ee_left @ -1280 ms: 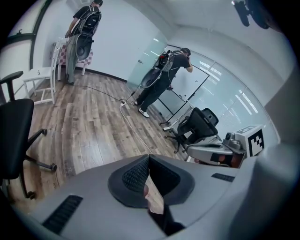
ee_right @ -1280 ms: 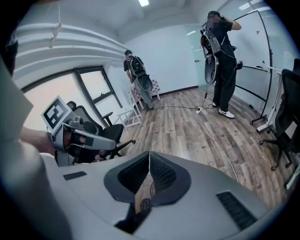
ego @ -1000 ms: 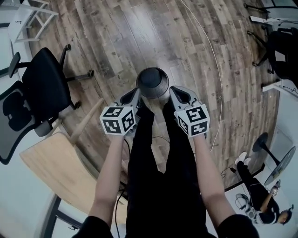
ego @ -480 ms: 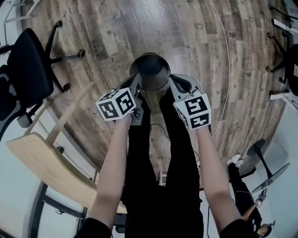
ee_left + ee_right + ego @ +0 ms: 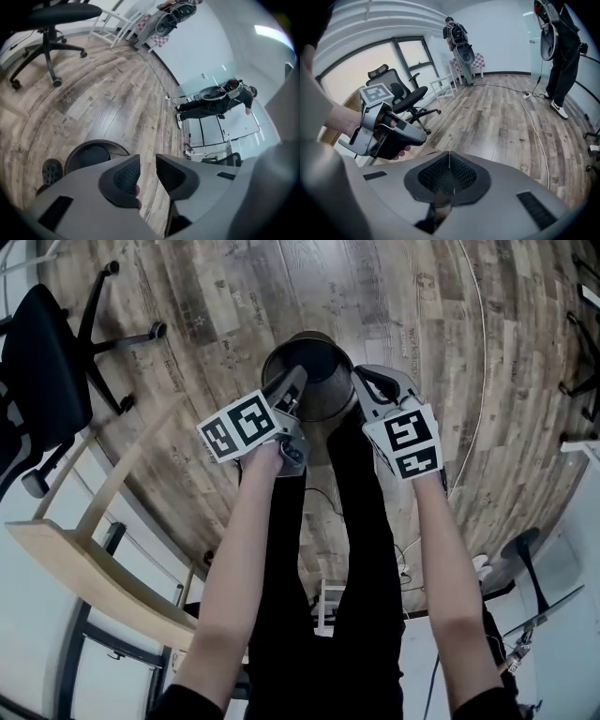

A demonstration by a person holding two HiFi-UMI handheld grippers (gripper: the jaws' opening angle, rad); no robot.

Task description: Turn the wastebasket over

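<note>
The wastebasket [image 5: 309, 371] is a dark round metal mesh bin, its open mouth up, just ahead of the person's legs. My right gripper [image 5: 361, 381] is at its right rim, pads pressed together [image 5: 449, 161] on what looks like the thin rim edge. My left gripper [image 5: 293, 390] is at the left rim. Its jaws are opening [image 5: 147, 161], with only floor showing between them. The bin [image 5: 91, 157] sits just left of those jaws. The left gripper [image 5: 382, 129] also shows in the right gripper view.
A black office chair [image 5: 47, 381] and a wooden table [image 5: 84, 549] stand to the left. A white cable [image 5: 478, 352] runs across the plank floor on the right. People stand farther off [image 5: 215, 101] [image 5: 560, 51].
Both grippers have sunk toward the floor with the wastebasket. The left gripper has rolled, and its jaws have parted and come off the rim. The right gripper stays shut.
</note>
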